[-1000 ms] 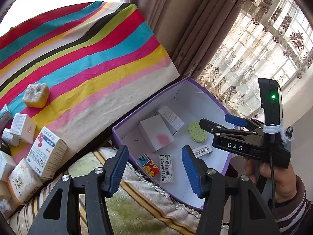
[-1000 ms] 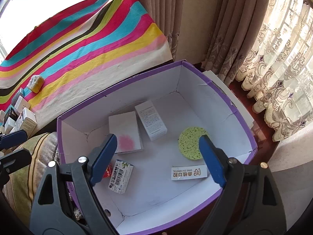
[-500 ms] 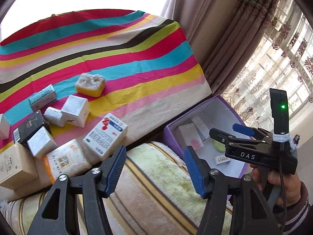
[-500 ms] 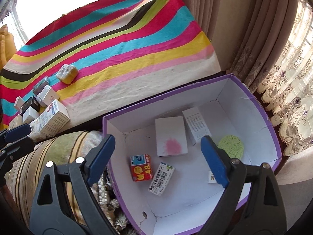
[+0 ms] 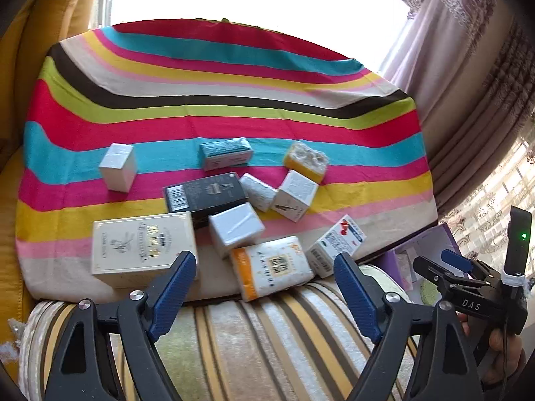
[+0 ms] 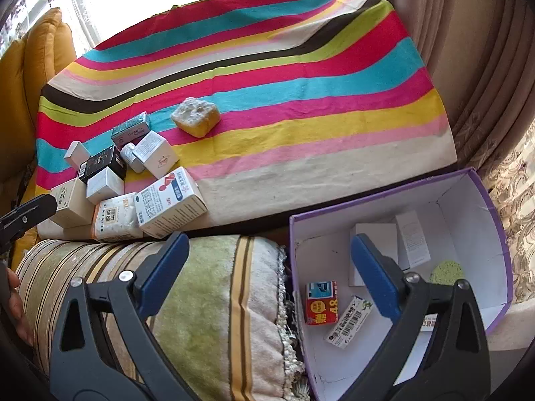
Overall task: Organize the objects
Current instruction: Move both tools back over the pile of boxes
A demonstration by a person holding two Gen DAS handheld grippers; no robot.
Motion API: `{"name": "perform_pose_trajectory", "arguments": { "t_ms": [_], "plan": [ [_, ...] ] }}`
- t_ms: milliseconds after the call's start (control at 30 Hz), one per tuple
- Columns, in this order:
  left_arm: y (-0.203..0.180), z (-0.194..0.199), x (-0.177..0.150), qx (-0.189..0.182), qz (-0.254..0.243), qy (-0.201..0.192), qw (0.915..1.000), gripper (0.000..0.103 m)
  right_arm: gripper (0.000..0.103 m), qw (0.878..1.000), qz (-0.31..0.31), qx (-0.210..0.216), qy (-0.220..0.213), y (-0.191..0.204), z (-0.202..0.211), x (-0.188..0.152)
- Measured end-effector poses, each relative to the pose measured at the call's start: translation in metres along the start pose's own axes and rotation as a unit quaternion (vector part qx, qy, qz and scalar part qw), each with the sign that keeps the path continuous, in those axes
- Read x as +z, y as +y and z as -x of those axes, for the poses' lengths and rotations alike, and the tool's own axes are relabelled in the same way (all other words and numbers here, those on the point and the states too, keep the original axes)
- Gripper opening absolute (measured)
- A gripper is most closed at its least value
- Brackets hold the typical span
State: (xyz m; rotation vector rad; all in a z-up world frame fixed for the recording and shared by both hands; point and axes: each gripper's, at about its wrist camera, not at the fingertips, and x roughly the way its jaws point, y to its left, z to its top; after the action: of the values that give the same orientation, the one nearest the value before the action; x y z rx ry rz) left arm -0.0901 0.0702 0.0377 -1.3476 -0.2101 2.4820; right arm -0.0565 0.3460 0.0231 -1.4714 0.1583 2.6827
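Two grippers hang over a striped cushion (image 5: 254, 341), both empty. The left gripper (image 5: 264, 287) has its blue-padded fingers (image 5: 174, 287) apart and still spreading, with nothing between them. The right gripper (image 6: 267, 270) is likewise widening, its fingers (image 6: 374, 274) well apart and bare; in the left wrist view it shows at the right edge, gripped by a hand (image 5: 501, 351).

To the right of the cushion, low down, stands a purple cardboard box (image 6: 495, 220) with a white inside. In it lie a red and blue packet (image 6: 321, 304), a barcoded white packet (image 6: 347, 322) just right of it, two white boxes (image 6: 413, 237) toward the far wall and a green round sponge (image 6: 446, 272) near the right wall.

Just beyond the cushion is the tabletop under a striped cloth (image 5: 234, 100). At its near edge are a cream box (image 5: 143, 245) on the left, an orange-and-white soft pack (image 5: 274, 265) in the middle and a white medicine box with red hearts (image 5: 336, 244) on the right. Behind them sit a white box (image 5: 235, 227) and a black box (image 5: 205, 193), the two touching. Farther on come a crumpled white packet (image 5: 257, 190) and a white cube box (image 5: 296, 195) beside it, and off to the left a lone small white box (image 5: 118, 167). Farthest are a teal-topped box (image 5: 225, 152) and a yellow sponge (image 5: 306, 160) with a white scouring top.

Yellow cushions (image 6: 36, 56) line the left, and curtains (image 5: 468, 67) hang at the right.
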Motion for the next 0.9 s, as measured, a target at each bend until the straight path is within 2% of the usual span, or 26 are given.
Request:
{"name": "perform_pose_trajectory", "arguments": {
  "t_ms": [233, 467, 633, 767, 900],
  "plan": [
    [0.039, 0.005, -0.007, 0.041, 0.049, -0.002, 0.9979, 0.086, 0.099, 0.997, 0.062, 0.028, -0.031, 0.036, -0.001, 0.008],
    [0.060, -0.004, -0.003, 0.077, 0.075, 0.013, 0.9941, 0.087, 0.099, 0.991, 0.121, 0.052, -0.010, 0.061, -0.016, 0.014],
    [0.066, -0.015, 0.001, 0.090, 0.081, 0.027, 0.9922, 0.089, 0.099, 0.989, 0.140, 0.044, 0.012, 0.073, -0.031, 0.014],
    [0.064, -0.023, 0.005, 0.103, 0.067, 0.038, 0.9917, 0.093, 0.099, 0.989, 0.137, 0.047, 0.028, 0.073, -0.044, 0.016],
    [0.065, -0.029, 0.009, 0.112, 0.064, 0.041, 0.9908, 0.102, 0.099, 0.988, 0.146, 0.047, 0.033, 0.077, -0.051, 0.018]
  ]
}}
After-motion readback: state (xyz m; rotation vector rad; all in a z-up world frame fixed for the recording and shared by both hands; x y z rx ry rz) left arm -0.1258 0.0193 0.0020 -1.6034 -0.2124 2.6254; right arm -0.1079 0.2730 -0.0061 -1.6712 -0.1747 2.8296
